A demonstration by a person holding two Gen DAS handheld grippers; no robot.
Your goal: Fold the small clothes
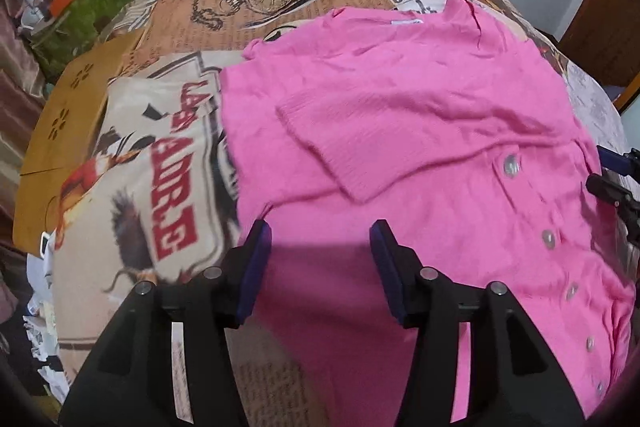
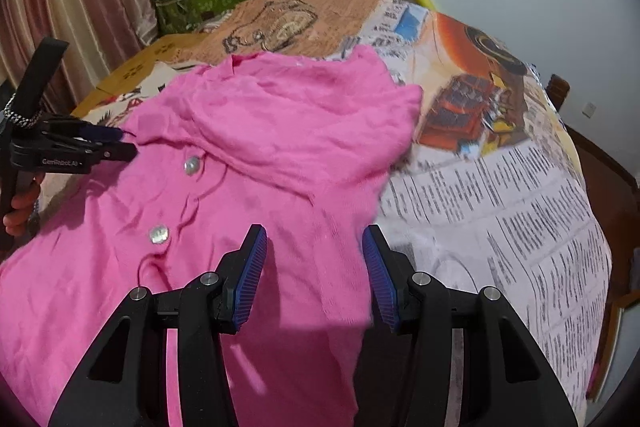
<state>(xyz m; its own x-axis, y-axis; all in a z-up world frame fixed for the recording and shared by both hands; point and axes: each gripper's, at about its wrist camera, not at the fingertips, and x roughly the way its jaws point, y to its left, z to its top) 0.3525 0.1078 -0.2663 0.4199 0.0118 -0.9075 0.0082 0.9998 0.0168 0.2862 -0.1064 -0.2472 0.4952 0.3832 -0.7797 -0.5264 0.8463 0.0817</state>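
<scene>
L wrist view: my left tongs (image 1: 320, 239) stand apart w/ nothing between the pads, over the near edge of the pink cardigan (image 1: 400, 131). It lies spread on the printed cloth of the table (image 1: 168, 163), one sleeve (image 1: 332, 151) folded across its front, buttons (image 1: 511, 165) running down the right. R wrist view: my right tongs (image 2: 314, 247) are about half open, empty, above the cardigan's right side, the cloth edge just under the right pad.

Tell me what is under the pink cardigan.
The cardigan lies on a printed cloth, newspaper text and pictures showing around its edges. What lies directly beneath the cardigan is covered and cannot be seen.
</scene>
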